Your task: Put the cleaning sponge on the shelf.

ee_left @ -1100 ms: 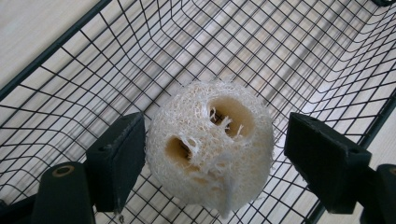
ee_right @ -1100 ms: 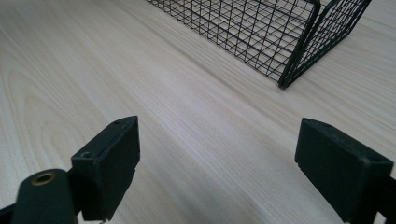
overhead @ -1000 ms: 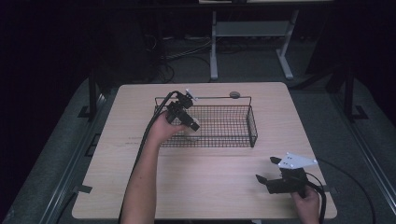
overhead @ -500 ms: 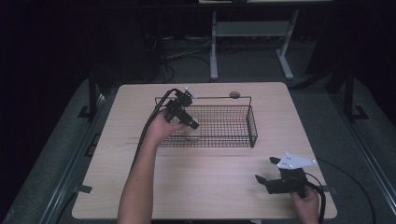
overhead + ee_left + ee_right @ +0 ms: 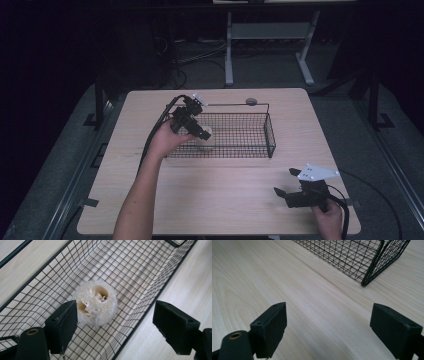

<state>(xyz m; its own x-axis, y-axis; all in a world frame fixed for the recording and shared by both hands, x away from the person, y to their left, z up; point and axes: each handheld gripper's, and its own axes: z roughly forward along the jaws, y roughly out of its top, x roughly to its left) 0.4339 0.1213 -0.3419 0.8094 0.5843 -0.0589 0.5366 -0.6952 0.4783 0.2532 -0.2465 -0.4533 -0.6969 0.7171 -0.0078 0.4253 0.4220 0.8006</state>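
we see the left tongs (image 5: 115,322) spread wide above a pale loofah piece (image 5: 96,303) lying inside the wire basket (image 5: 250,135); the right tongs (image 5: 332,327), also wide, hover over bare worktop (image 5: 225,190).

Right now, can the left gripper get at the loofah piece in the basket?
Probably yes. The left gripper hangs over the wire basket with its jaws wide open, and the loofah piece lies on the basket floor just ahead of them. The basket's top is open and nothing covers the piece.
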